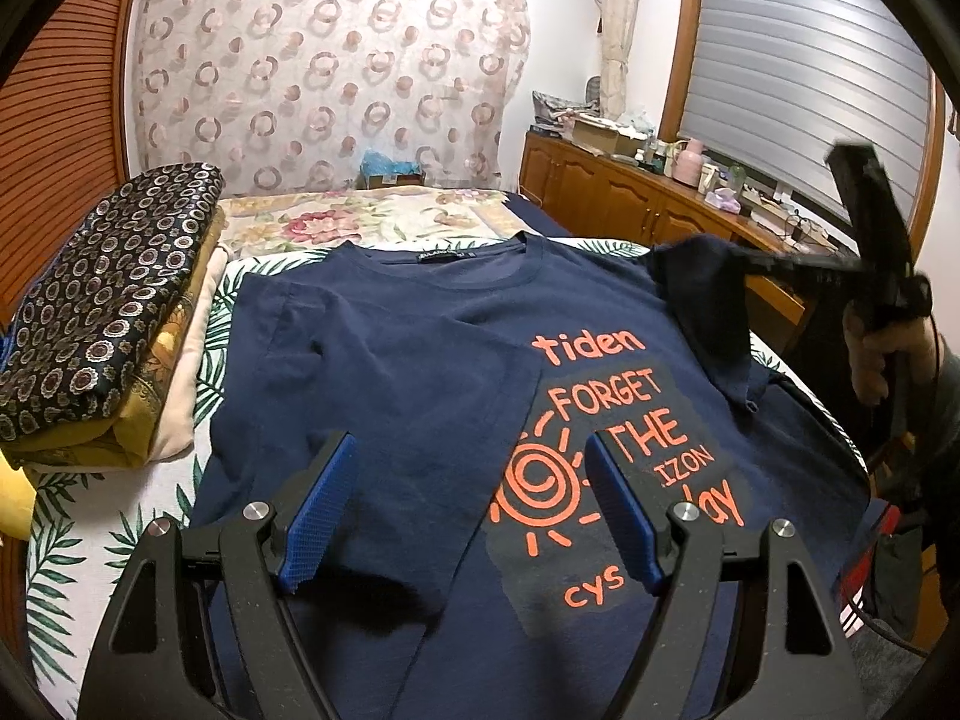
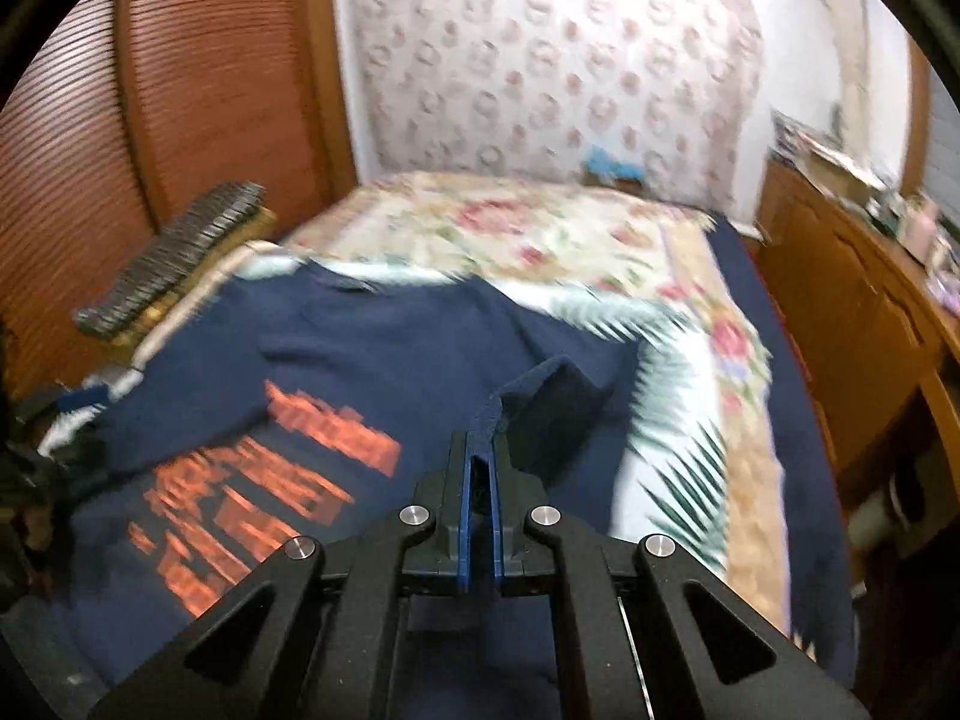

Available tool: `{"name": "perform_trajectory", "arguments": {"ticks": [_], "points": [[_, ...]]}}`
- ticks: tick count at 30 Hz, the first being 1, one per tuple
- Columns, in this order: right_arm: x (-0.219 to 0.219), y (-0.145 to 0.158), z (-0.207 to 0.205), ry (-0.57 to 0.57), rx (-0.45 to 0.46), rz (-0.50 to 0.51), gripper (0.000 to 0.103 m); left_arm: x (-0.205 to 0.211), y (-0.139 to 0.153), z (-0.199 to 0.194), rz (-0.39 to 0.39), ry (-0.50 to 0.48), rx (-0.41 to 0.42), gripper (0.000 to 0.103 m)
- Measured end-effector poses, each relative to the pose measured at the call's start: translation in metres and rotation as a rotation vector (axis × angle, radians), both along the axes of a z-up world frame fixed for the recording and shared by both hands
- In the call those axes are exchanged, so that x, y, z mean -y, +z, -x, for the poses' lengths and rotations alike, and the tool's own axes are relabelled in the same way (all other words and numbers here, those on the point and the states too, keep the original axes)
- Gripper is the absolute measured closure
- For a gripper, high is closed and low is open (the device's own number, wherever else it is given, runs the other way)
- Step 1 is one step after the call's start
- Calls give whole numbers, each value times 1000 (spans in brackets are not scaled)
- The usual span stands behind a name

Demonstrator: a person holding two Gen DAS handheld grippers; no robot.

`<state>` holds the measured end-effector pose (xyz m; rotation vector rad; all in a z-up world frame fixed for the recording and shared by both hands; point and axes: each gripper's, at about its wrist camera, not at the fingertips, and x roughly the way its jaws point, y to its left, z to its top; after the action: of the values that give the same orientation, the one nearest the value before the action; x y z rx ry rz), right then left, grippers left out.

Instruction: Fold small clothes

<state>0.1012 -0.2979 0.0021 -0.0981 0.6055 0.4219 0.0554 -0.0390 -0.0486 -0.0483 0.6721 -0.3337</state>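
Right wrist view showed the right gripper (image 2: pixel 478 462) pinching the navy T-shirt's (image 1: pixel 420 360) sleeve (image 2: pixel 540 402), lifted; the left gripper (image 1: pixel 468 510) hung spread just above the shirt lying beneath it

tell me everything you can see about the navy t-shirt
The navy t-shirt lies front up on the leaf-print sheet, soft knit, round collar with a label, orange lettering and a sun drawing. One side is already folded over the print. The right gripper is shut on a sleeve, lifting it; the left gripper hovers open above.
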Motion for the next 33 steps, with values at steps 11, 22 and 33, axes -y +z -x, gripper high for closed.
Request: {"name": "perform_trajectory", "arguments": {"ticks": [11,22,33], "points": [[-59,20,-42,95,-10,-5,91,-13,1,1,14,24,5,25],[-37,2,-48,13,-35,46,52,-22,5,-9,0,35,15,25],[-24,-38,-68,-17,-109,67,52,-41,11,-61,-64,32,-13,42]]}}
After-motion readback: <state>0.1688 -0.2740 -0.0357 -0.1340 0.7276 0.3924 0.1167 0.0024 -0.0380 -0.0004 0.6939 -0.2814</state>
